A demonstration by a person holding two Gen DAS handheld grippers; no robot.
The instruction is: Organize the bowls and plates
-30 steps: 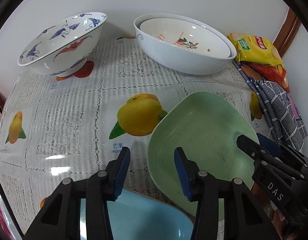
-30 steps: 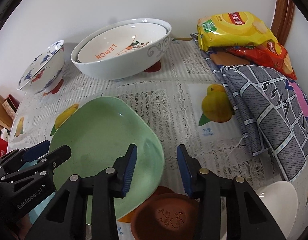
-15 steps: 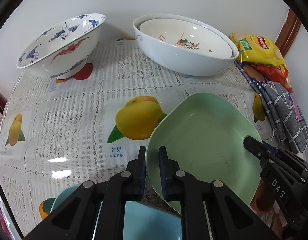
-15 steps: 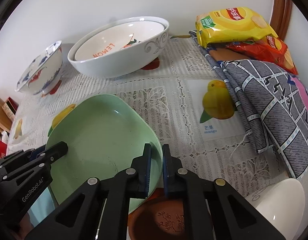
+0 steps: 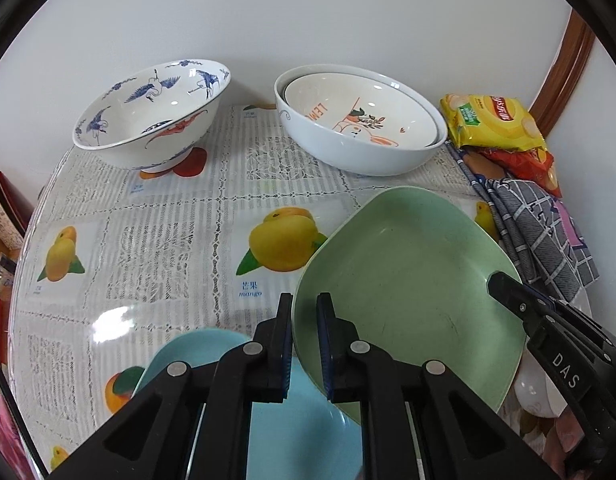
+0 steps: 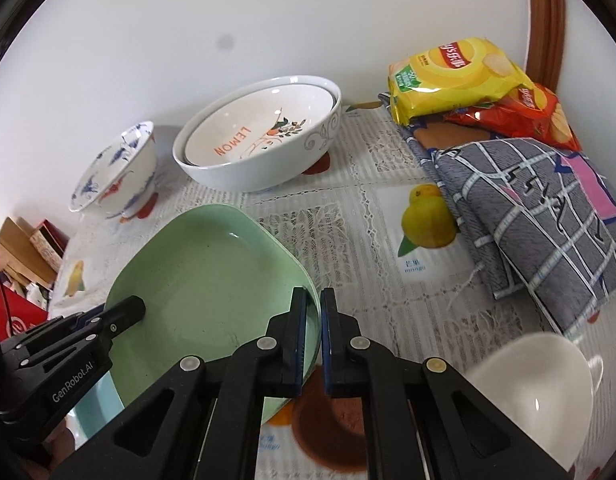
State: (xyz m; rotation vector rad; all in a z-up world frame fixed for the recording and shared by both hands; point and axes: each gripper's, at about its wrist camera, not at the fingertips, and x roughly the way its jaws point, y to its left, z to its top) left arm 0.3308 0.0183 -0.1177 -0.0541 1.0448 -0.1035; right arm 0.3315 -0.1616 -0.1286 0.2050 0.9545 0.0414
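A pale green squarish plate hangs tilted a little above the table, held from both sides. My left gripper is shut on its left rim, and my right gripper is shut on its right rim. Below it lies a light blue plate. At the back stand a blue-and-white crane bowl and two nested white bowls, the inner one marked LEMON.
A brown dish and a white bowl sit at the near right. Chip bags and a folded grey checked cloth fill the right side. The fruit-print tablecloth covers the table; boxes stand past its left edge.
Both grippers went from open to shut on the green plate's opposite rims. The plate has since risen off the light blue plate and tilted.
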